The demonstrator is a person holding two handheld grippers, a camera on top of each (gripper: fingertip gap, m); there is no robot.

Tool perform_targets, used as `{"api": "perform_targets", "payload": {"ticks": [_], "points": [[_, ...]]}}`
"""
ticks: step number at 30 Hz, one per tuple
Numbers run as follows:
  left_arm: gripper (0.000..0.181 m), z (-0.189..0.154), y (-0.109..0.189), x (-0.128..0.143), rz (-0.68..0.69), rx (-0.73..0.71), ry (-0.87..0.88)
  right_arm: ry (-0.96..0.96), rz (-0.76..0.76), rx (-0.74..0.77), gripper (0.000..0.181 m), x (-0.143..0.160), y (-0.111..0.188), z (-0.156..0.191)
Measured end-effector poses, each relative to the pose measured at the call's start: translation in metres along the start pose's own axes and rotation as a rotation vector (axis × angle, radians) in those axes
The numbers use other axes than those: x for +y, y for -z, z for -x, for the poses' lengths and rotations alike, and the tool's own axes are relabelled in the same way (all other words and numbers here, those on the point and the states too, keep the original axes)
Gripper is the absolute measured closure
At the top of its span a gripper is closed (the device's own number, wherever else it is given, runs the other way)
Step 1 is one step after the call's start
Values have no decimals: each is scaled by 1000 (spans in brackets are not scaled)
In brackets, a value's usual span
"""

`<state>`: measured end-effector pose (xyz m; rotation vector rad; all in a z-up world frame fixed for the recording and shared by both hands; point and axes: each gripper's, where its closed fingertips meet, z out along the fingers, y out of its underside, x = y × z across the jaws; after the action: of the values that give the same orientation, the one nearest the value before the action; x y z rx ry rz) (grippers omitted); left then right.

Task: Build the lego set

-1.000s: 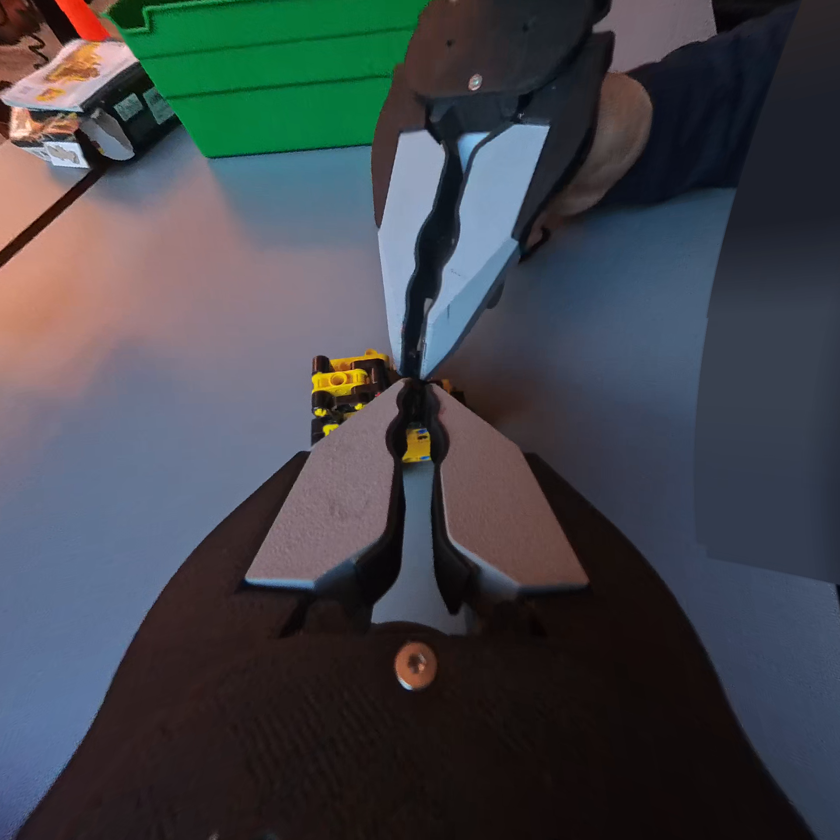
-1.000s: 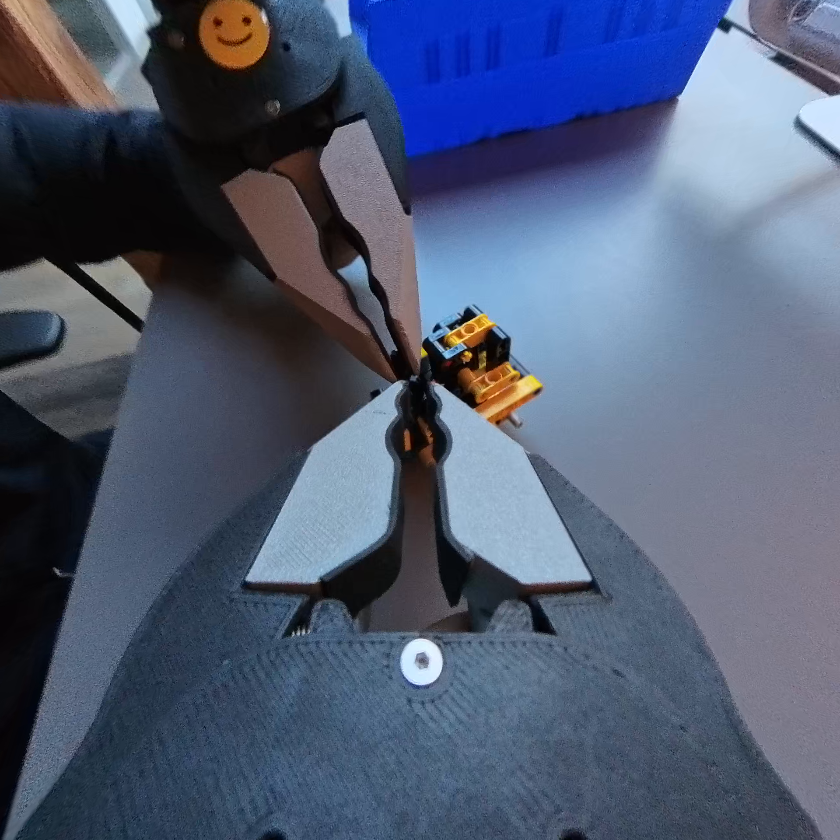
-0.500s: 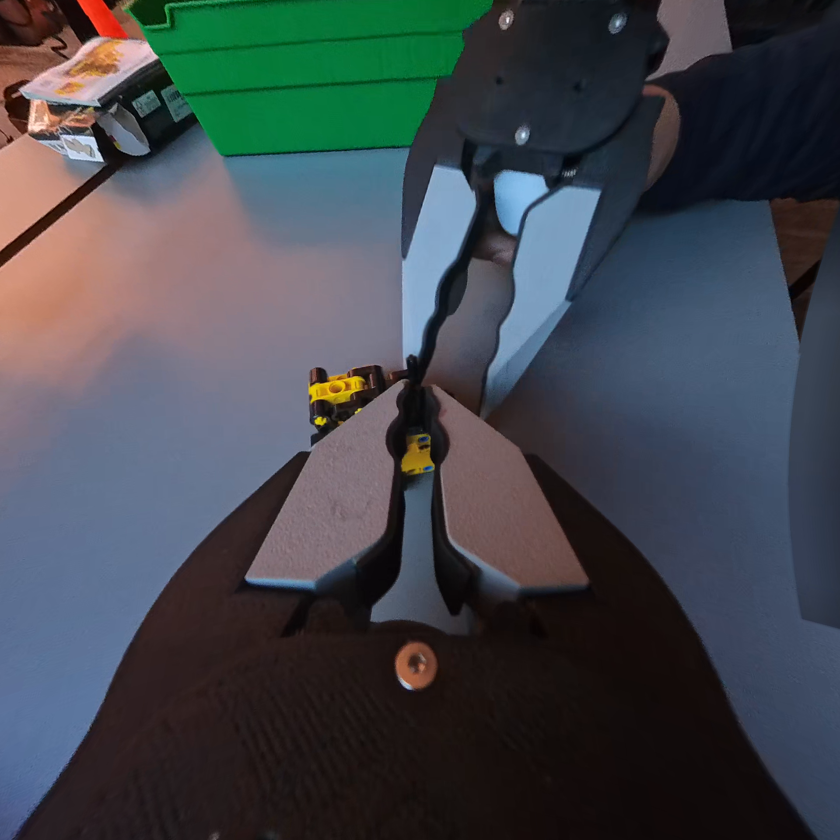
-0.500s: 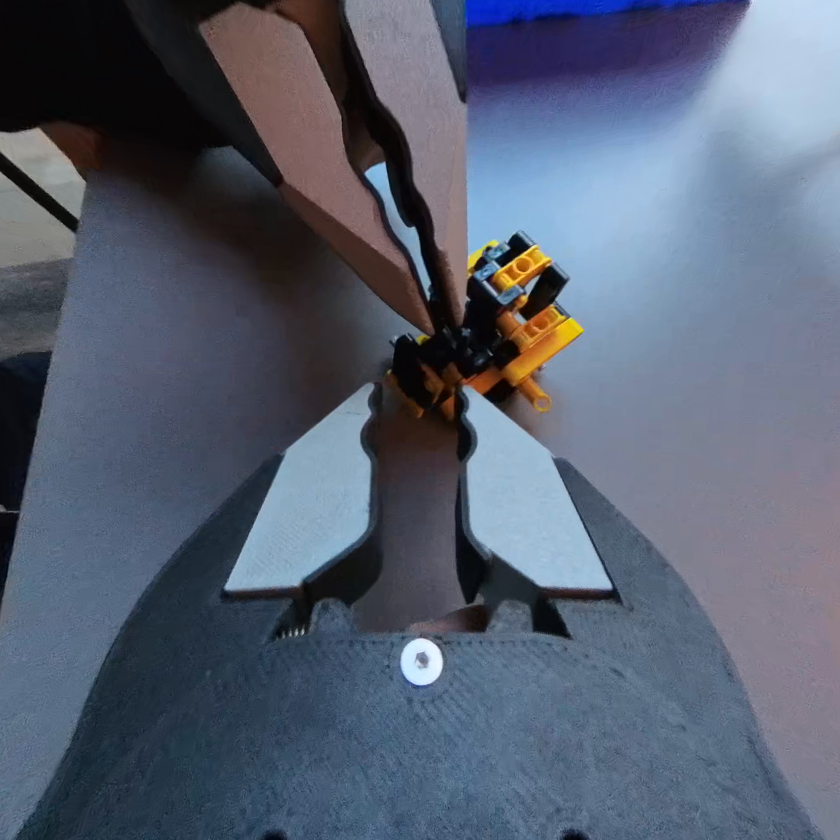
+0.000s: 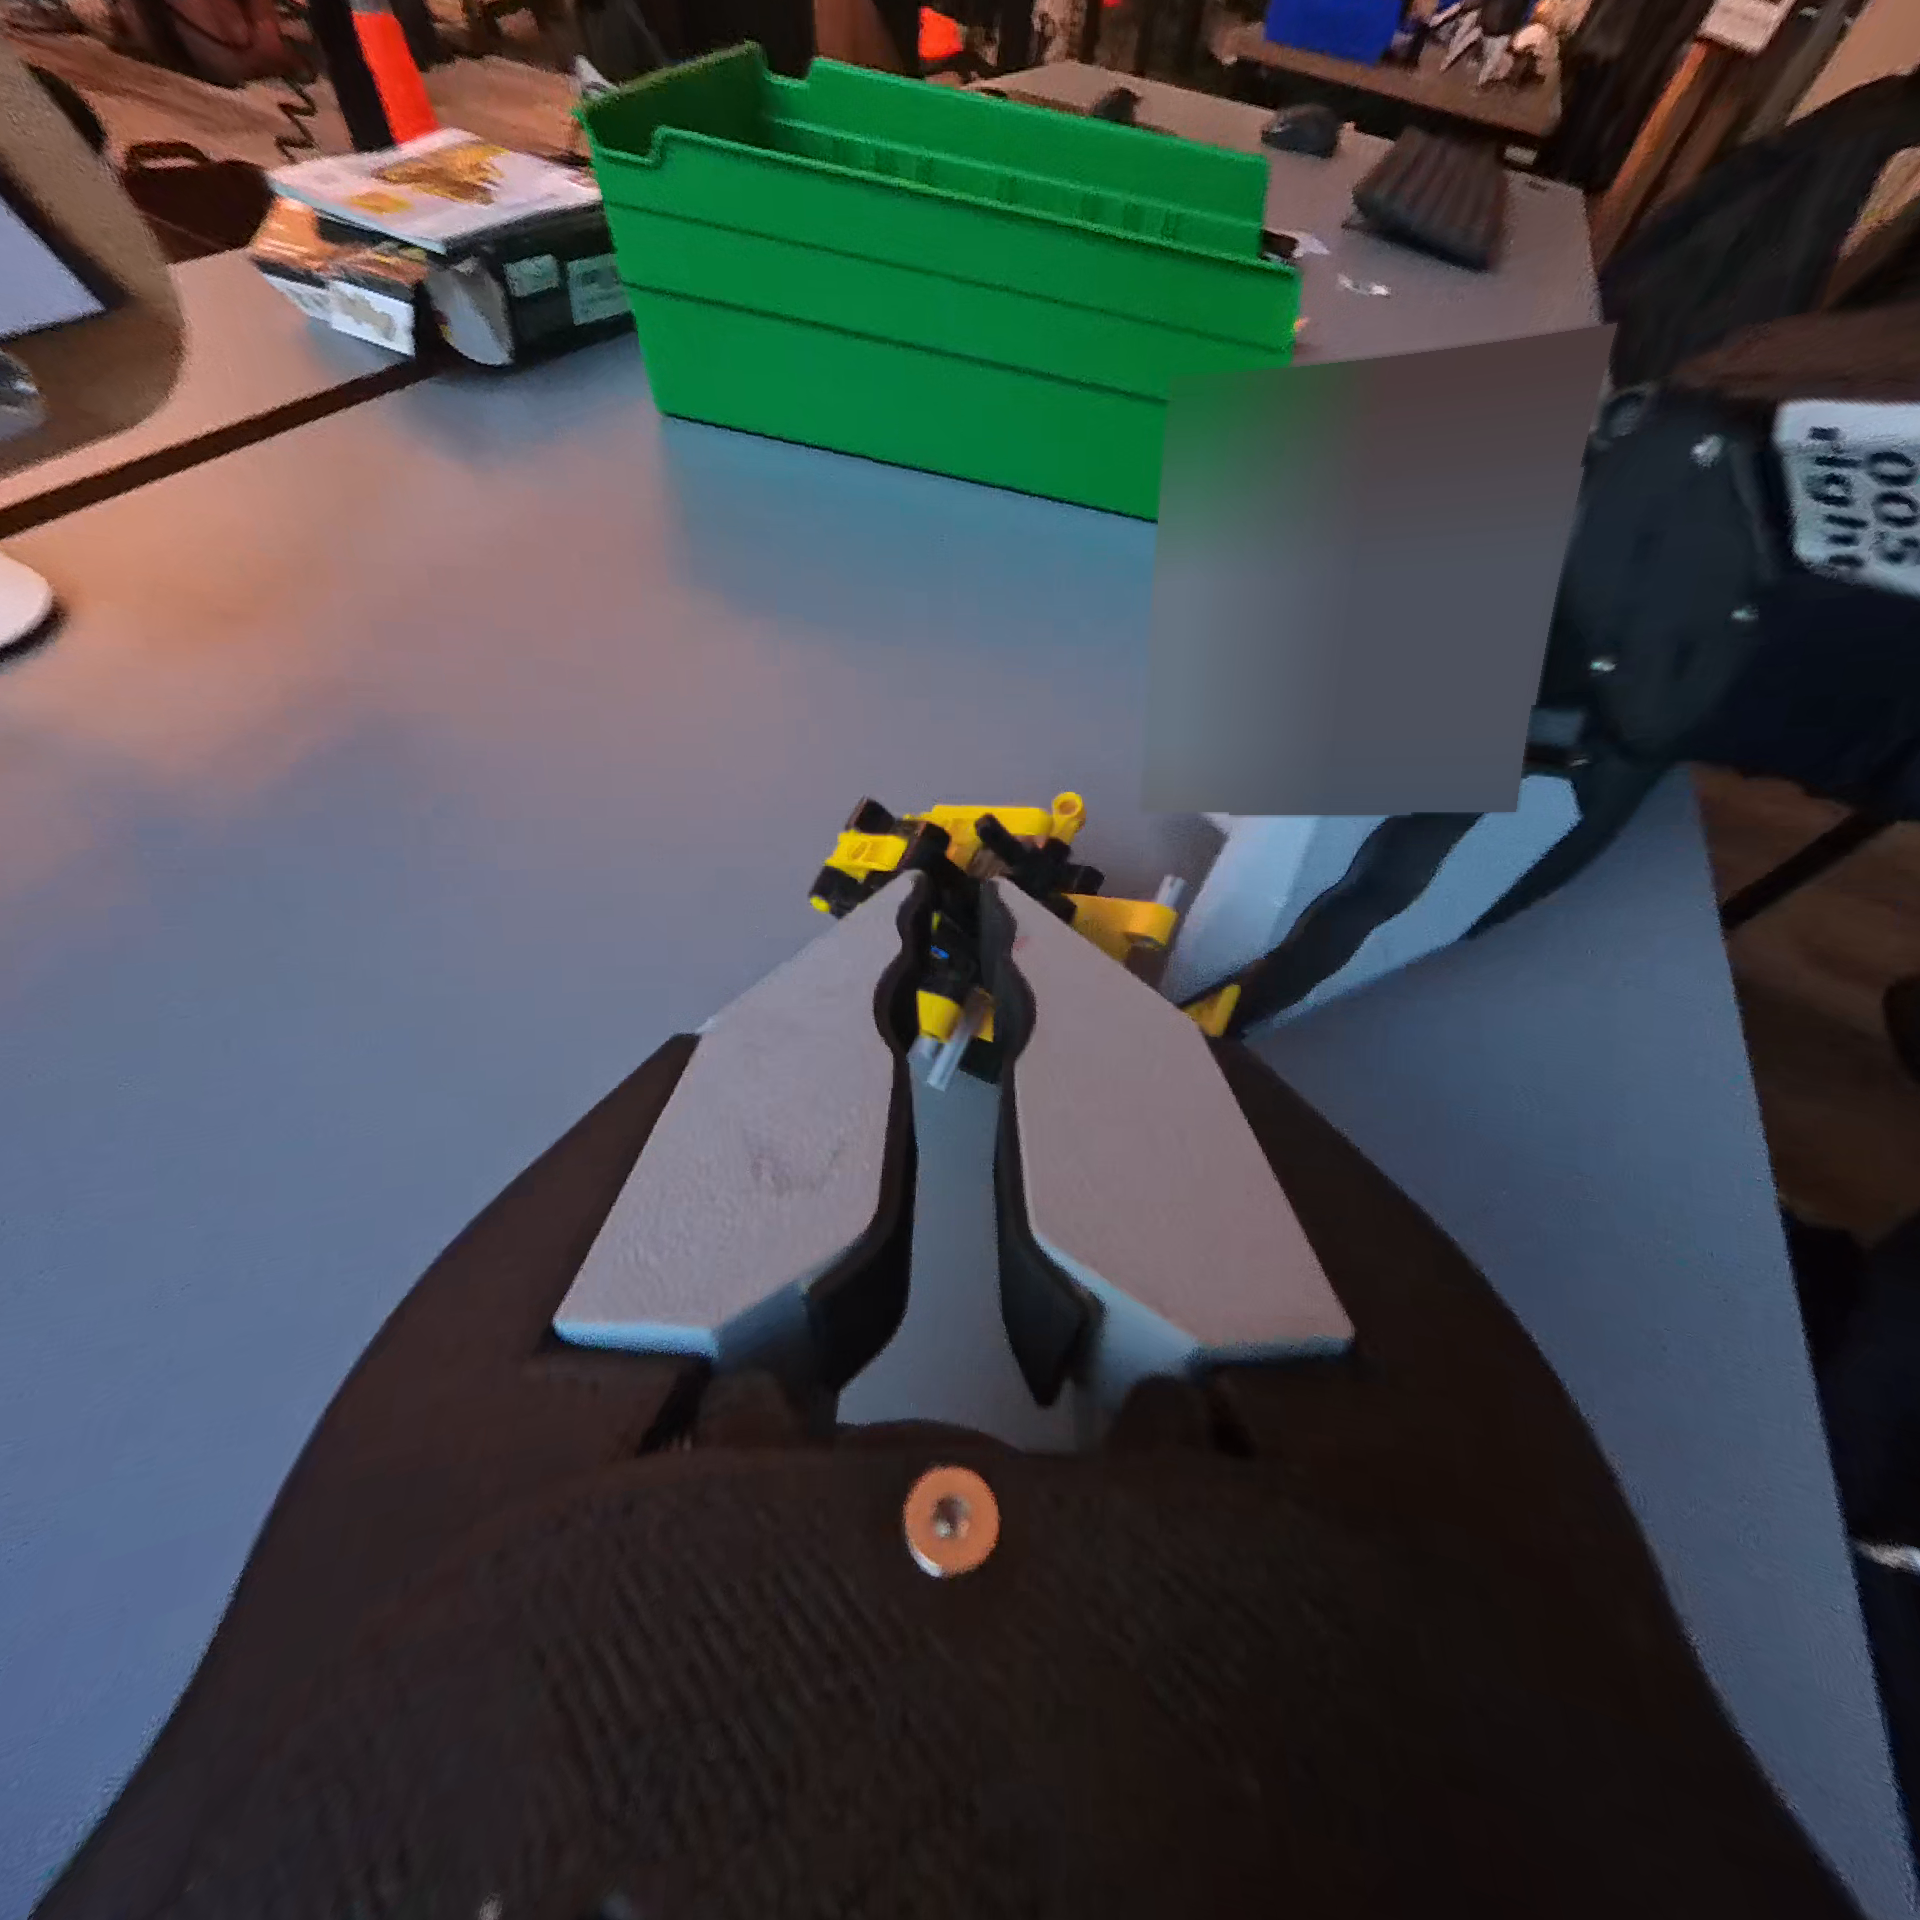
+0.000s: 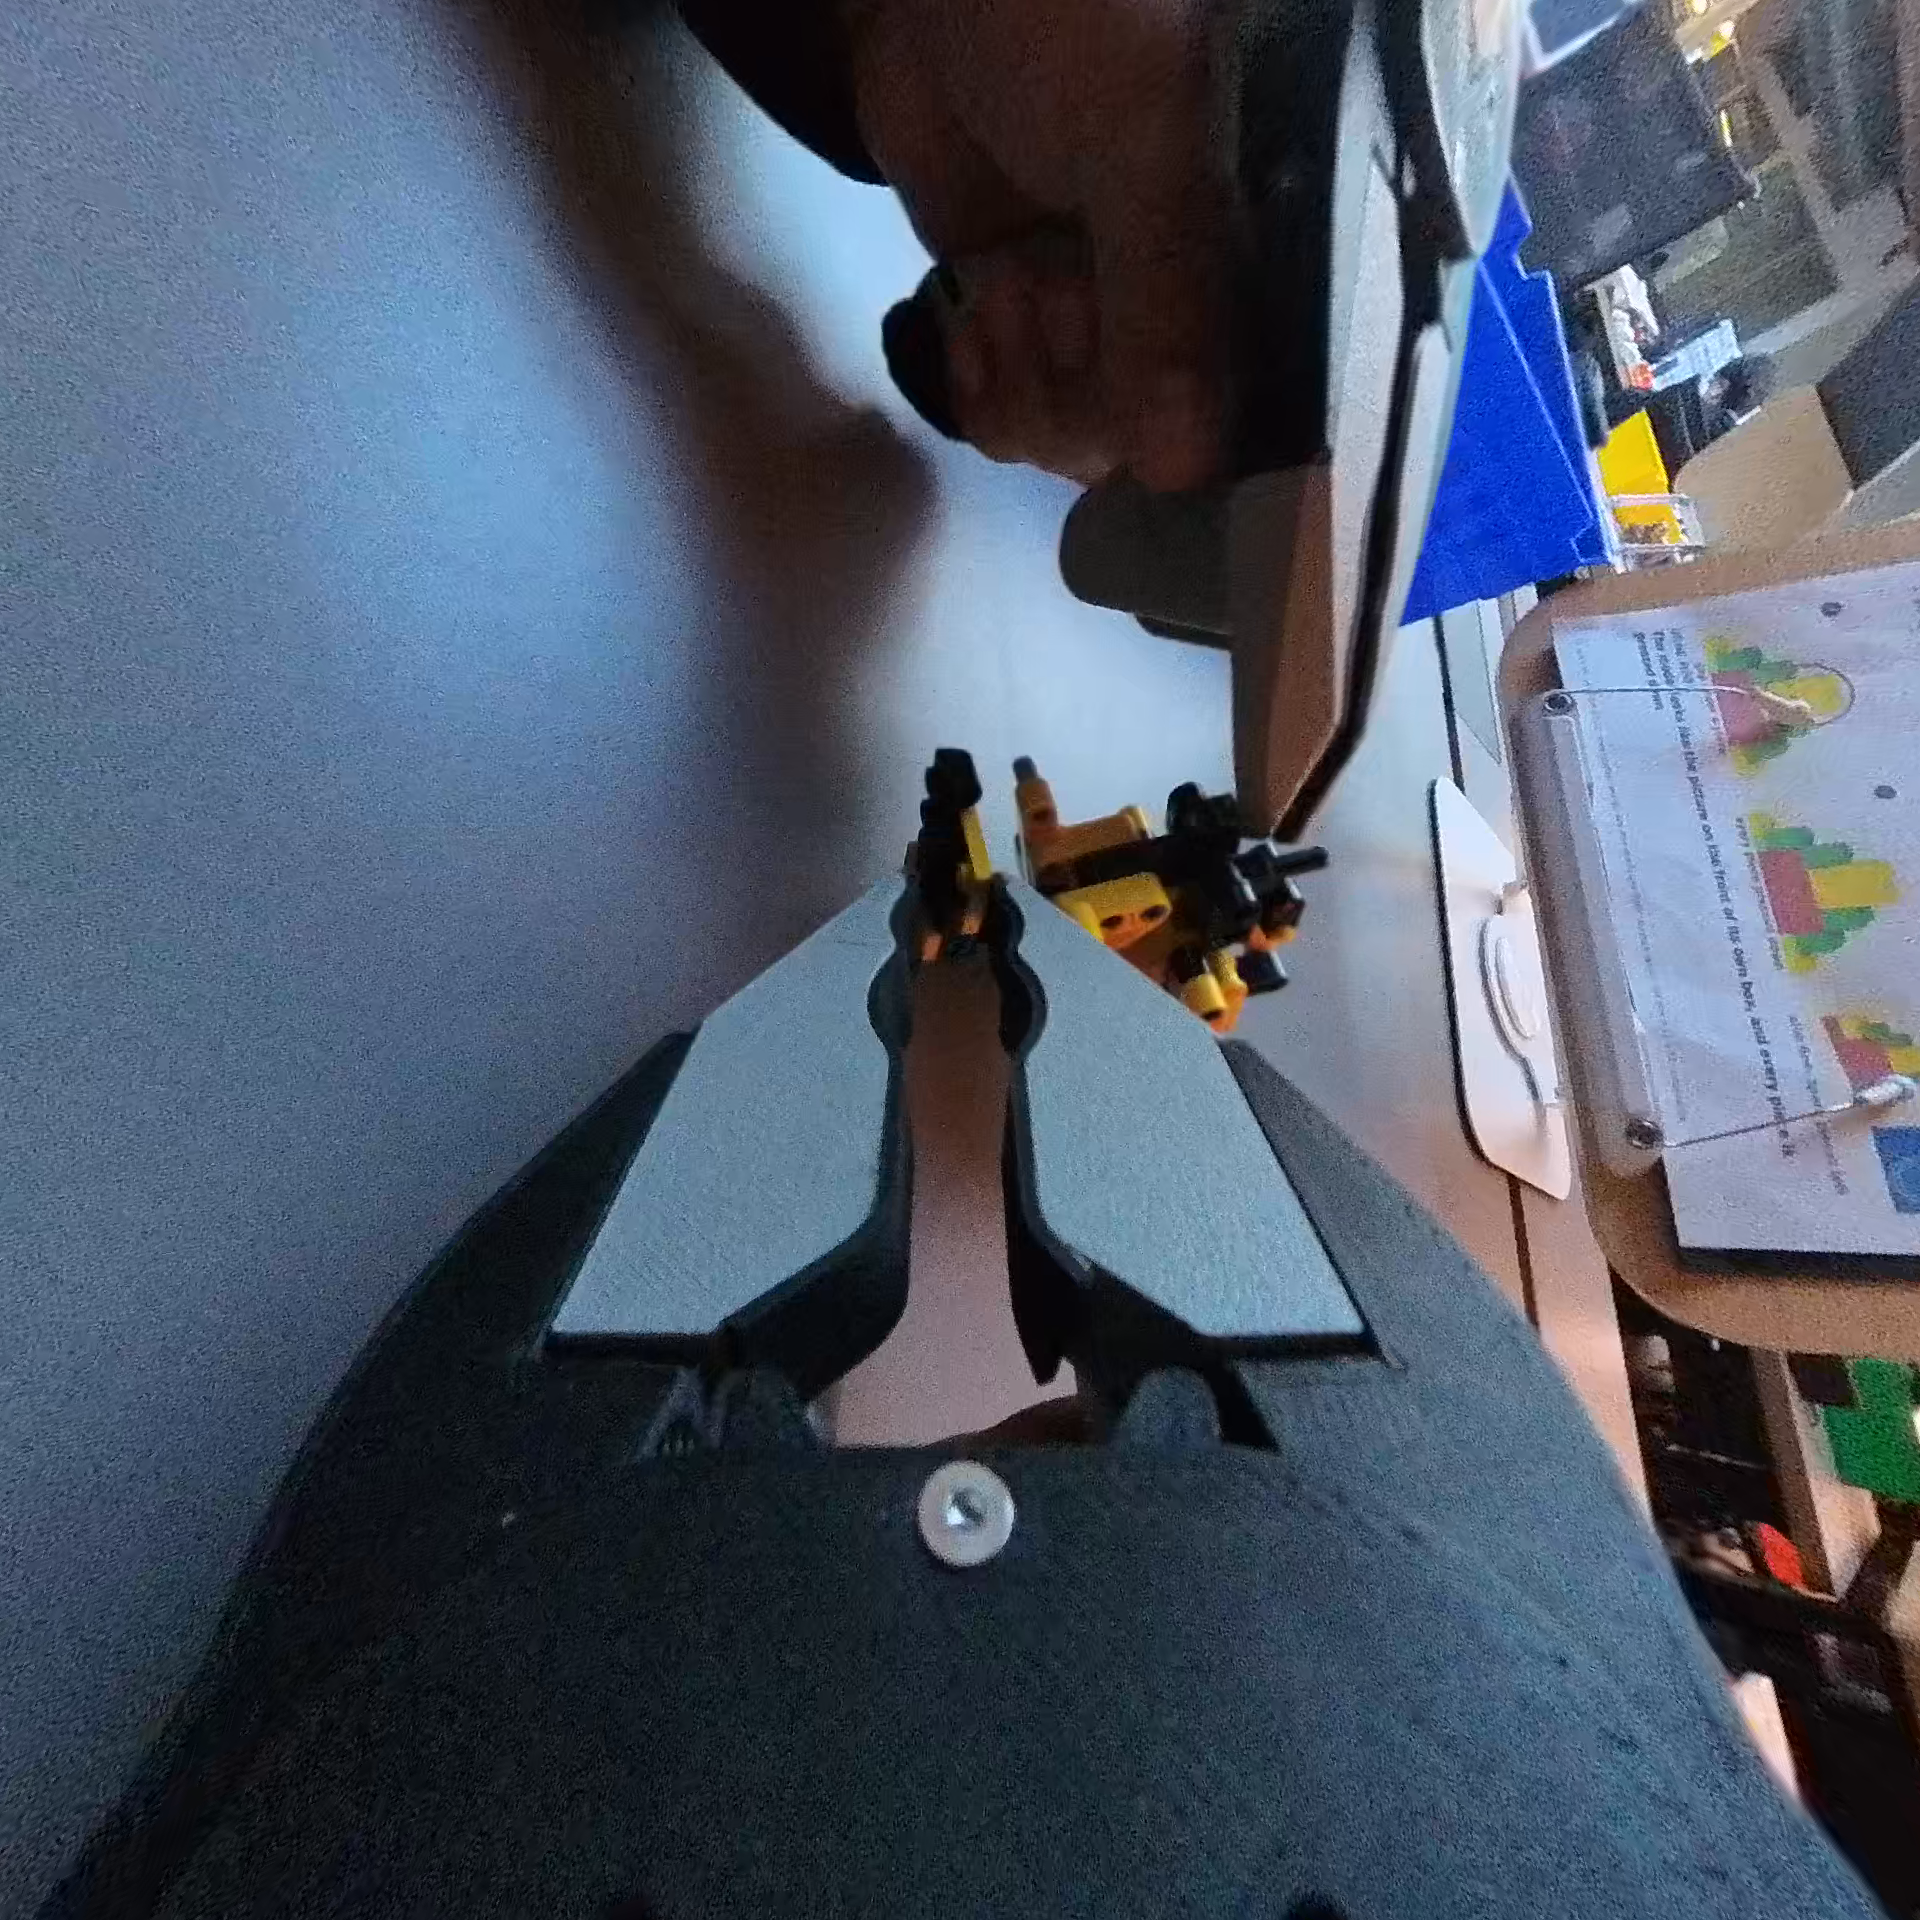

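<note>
The lego model (image 5: 966,862) is yellow and black, and it sits just above the grey desk (image 5: 416,831). The left claw (image 5: 951,904) is squeezed tight on the model's near end, with a yellow bit and a small grey pin poking back between its fingers (image 5: 790,1122). In the right wrist view, the right claw (image 6: 956,894) is pinched shut on a thin black and yellow part (image 6: 951,831) at the model's left side. It may be joined to the rest of the model (image 6: 1164,883), but the picture is too blurry there to tell.

Only the left wrist view shows the green bin (image 5: 935,281) far back on the desk, a box with a booklet (image 5: 436,239) beside it, and an orange cone (image 5: 390,68) behind. It also shows the right claw (image 5: 1340,925) lying on its side just right of the model.

Only the right wrist view shows a hand (image 6: 1060,260) holding the left claw (image 6: 1273,821), a blue bin (image 6: 1496,478), and a board with a printed sheet (image 6: 1766,883) of brick pictures and some words.
</note>
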<state>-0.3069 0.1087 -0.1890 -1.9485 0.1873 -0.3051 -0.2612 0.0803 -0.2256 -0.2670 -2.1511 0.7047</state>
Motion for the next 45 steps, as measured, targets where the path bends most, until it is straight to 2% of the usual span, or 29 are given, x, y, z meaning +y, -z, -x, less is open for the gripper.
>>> {"api": "perform_targets", "payload": {"ticks": [2, 5, 9, 11, 14, 16, 20, 24, 26, 32, 36, 39, 42, 45], "points": [[171, 7, 5, -3, 2, -54, -67, -87, -20, 4, 172, -1, 1, -7], [158, 3, 17, -10, 18, -91, -227, -333, -133, -7, 173, -9, 13, -30], [155, -20, 25, -27, -52, -81, -379, -658, -321, -148, 176, -20, 31, -47], [154, -34, 20, -22, -36, -45, -428, -797, -402, -211, 177, -25, 37, -55], [148, -44, 4, -6, 31, -22, -438, -933, -462, -251, 177, -26, 40, -64], [148, -45, -3, -6, 24, -44, -409, -983, -465, -282, 177, -26, 38, -64], [171, -43, -5, -6, -3, -42, -371, -1083, -518, -374, 177, -32, 37, -60], [167, -47, -2, -11, -40, 25, -273, -1212, -594, -439, 177, -33, 39, -66], [161, -48, -3, -10, -39, 49, -242, -1243, -594, -443, 177, -30, 37, -67], [162, -43, -4, -9, -50, 74, -167, -1276, -545, -384, 177, -24, 32, -69], [156, -34, 1, -20, -110, 52, -96, -1192, -434, -277, 177, -22, 23, -64], [159, -34, 4, -20, -116, 85, -71, -1162, -409, -236, 177, -26, 21, -62], [166, -39, 8, -20, -123, 184, -12, -1176, -419, -261, 176, -30, 24, -61], [175, -49, 15, -22, -148, 361, 117, -1170, -468, -252, 175, -36, 32, -67]]}}
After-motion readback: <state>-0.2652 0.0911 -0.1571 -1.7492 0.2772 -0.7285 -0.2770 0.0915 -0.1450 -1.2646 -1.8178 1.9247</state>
